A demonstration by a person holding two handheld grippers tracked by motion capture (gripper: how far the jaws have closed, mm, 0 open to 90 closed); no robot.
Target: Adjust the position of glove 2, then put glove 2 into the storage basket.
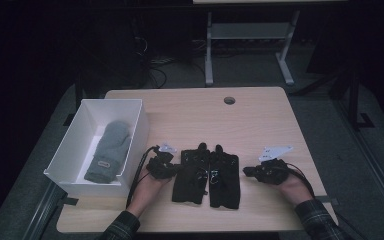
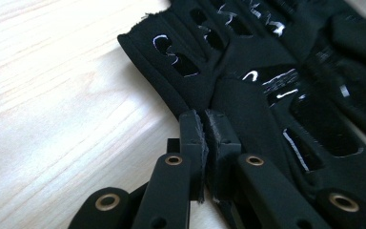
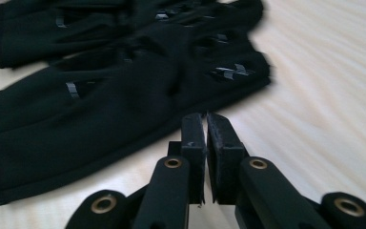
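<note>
Two black gloves lie side by side, fingers pointing away, near the table's front edge: the left glove [image 1: 190,175] and the right glove [image 1: 225,180]. My left gripper [image 1: 172,169] sits at the left glove's side. In the left gripper view its jaws [image 2: 208,117] are shut, with the edge of that glove [image 2: 248,71] bunched up and pinched at their tips. My right gripper [image 1: 245,171] hovers just right of the right glove. In the right gripper view it [image 3: 205,119] is shut with nothing between its jaws, a short way off the glove [image 3: 124,95].
A white open box [image 1: 135,130] stands at the table's left side with a grey mitten [image 1: 109,150] lying in it. A cable hole [image 1: 229,100] sits near the far edge. Beyond the table, on the dark floor, are a white desk frame [image 1: 209,55] and cables.
</note>
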